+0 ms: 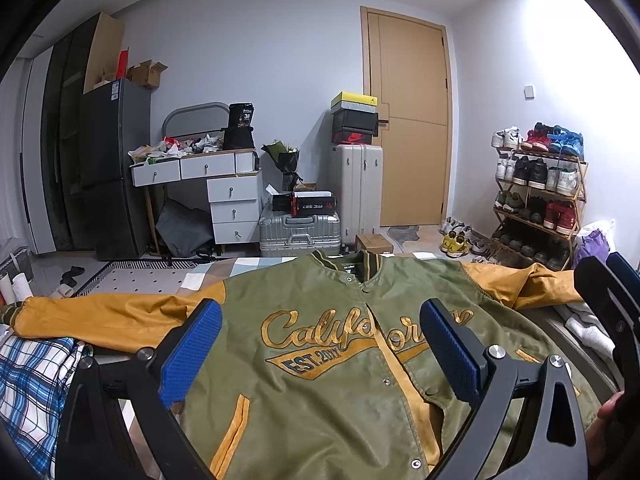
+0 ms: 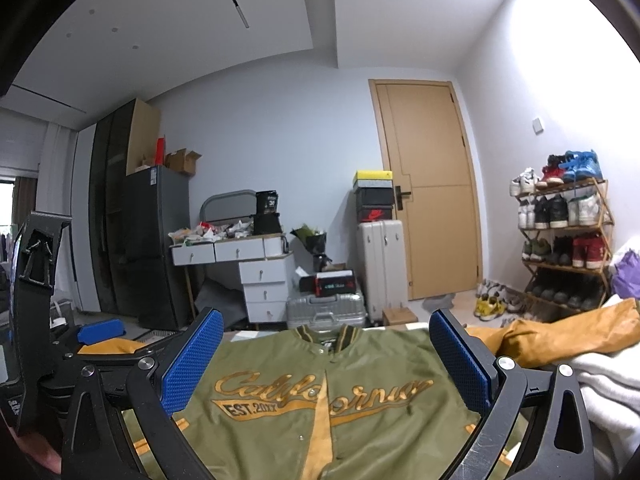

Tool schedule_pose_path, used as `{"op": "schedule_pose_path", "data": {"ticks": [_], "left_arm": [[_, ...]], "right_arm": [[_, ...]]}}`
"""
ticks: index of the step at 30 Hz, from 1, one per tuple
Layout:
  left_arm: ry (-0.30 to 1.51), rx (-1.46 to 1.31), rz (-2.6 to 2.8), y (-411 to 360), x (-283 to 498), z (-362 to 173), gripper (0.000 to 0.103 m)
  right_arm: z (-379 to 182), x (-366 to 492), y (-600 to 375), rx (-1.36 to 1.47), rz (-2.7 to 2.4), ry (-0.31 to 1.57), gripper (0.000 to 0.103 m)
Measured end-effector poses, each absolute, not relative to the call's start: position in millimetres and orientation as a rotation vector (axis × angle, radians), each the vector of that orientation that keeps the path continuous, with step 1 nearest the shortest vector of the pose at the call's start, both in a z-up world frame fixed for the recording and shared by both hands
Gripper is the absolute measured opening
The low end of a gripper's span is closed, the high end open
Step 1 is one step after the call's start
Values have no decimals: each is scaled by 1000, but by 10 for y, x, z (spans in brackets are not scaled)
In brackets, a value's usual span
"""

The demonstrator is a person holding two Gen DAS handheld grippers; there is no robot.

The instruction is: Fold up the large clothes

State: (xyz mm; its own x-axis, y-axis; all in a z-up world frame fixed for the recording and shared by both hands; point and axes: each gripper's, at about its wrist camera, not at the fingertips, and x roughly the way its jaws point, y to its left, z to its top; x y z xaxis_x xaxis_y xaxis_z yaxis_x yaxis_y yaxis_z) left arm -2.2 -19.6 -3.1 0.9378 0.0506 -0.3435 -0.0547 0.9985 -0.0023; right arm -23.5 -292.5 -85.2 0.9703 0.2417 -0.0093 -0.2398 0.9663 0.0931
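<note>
An olive-green varsity jacket (image 1: 320,360) with mustard sleeves and "California" lettering lies face up and spread flat on the bed, collar away from me. It fills the lower half of the right wrist view too, as the jacket (image 2: 320,408). My left gripper (image 1: 320,320) hovers open over its chest, blue pads wide apart, nothing between them. Over the same front panel my right gripper (image 2: 326,332) is open and holds nothing. The left sleeve (image 1: 108,316) stretches out left, the right sleeve (image 1: 524,284) out right. The right gripper's body (image 1: 612,300) shows at the left view's right edge.
Folded plaid cloth (image 1: 36,372) lies at the bed's left, white fabric (image 2: 600,392) at its right. Beyond the bed stand suitcases (image 1: 300,232), a white drawer desk (image 1: 224,192), a dark fridge (image 1: 112,168), a shoe rack (image 1: 540,200) and a wooden door (image 1: 412,120).
</note>
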Motion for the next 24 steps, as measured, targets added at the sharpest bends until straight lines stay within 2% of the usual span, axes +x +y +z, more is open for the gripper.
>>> {"op": "schedule_pose_path", "data": {"ticks": [9, 15, 18, 24], "left_arm": [[372, -17, 26, -167, -1, -70, 97], [404, -15, 3, -202, 34, -119, 97], [418, -30, -16, -231, 37, -117, 97], [441, -17, -49, -333, 45, -136, 97]], "right_arm": [[-841, -181, -2949, 90, 233, 39, 103], [-825, -12, -3138, 177, 212, 117, 103], [-744, 103, -3475, 275, 209, 165, 103], [-723, 407, -4785, 482, 8, 363, 103]]}}
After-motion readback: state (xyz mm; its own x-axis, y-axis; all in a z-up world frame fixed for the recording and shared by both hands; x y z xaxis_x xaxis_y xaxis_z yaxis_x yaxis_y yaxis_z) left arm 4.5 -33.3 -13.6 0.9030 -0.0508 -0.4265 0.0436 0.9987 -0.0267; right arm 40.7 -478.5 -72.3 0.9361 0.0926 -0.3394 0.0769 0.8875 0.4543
